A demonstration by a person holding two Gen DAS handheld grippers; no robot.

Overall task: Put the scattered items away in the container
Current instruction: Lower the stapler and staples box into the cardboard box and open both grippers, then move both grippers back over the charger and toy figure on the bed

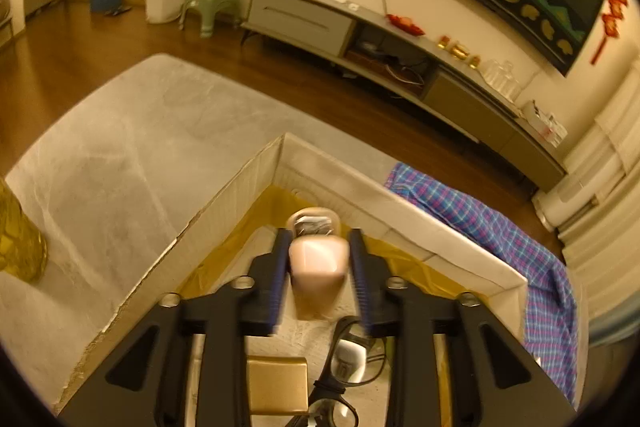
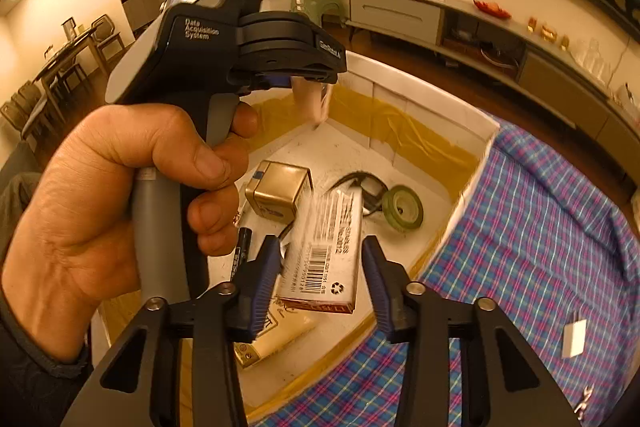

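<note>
Plaid cloth (image 2: pixel 540 227) beside white box (image 2: pixel 420 83), gold tin (image 2: pixel 276 193), tape roll (image 2: pixel 402 207) inside

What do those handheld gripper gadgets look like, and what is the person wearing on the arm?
Each gripper, left and right, has black angular arms with triangular cut-outs, silver bolts and ribbed blue finger pads. The left one's body is black and white with a grey handle, printed "Data Acquisition System". The left hand emerges from a dark sleeve.
</note>
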